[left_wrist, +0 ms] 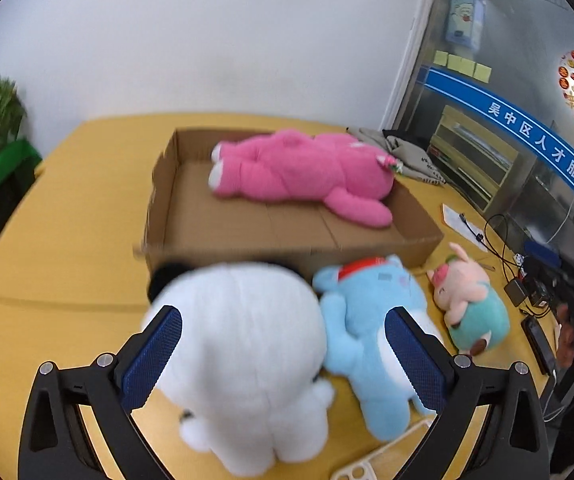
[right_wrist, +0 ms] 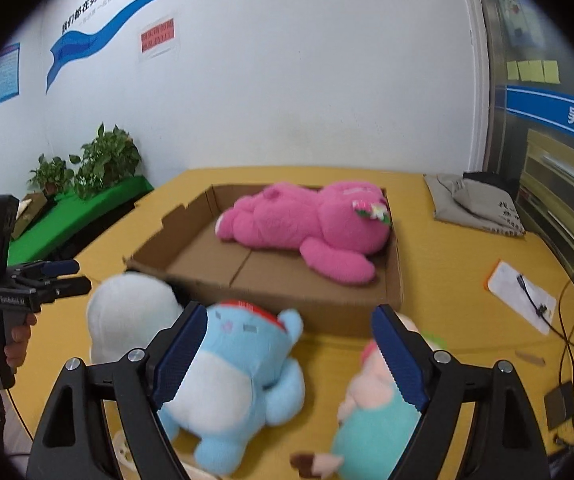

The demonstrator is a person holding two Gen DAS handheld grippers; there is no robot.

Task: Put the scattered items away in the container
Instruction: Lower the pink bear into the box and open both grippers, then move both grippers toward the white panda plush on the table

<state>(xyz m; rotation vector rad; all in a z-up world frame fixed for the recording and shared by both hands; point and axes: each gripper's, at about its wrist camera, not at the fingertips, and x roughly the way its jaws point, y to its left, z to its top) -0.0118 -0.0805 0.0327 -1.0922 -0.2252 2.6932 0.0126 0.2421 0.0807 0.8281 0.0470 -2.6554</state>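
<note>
A pink plush (left_wrist: 299, 172) (right_wrist: 307, 224) lies inside the shallow cardboard box (left_wrist: 419, 236) (right_wrist: 327, 316) on the yellow table. In front of the box lie a white plush (left_wrist: 243, 344) (right_wrist: 131, 312), a blue plush (left_wrist: 371, 332) (right_wrist: 239, 368) and a pink pig plush with a teal body (left_wrist: 471, 304) (right_wrist: 371, 412). My left gripper (left_wrist: 283, 320) (right_wrist: 77, 276) is open wide above the white plush; the right wrist view shows it clear of the toy. My right gripper (right_wrist: 289, 312) is open over the blue plush, with the pig beside its right finger. Neither holds anything.
A grey cloth bag (left_wrist: 403, 152) (right_wrist: 475, 204) lies behind the box at the right. Paper (right_wrist: 519, 296), cables and a black adapter (right_wrist: 563, 404) sit along the table's right side. Potted plants (right_wrist: 103, 160) stand on a green bench at left. A white plastic piece (left_wrist: 379, 460) lies near me.
</note>
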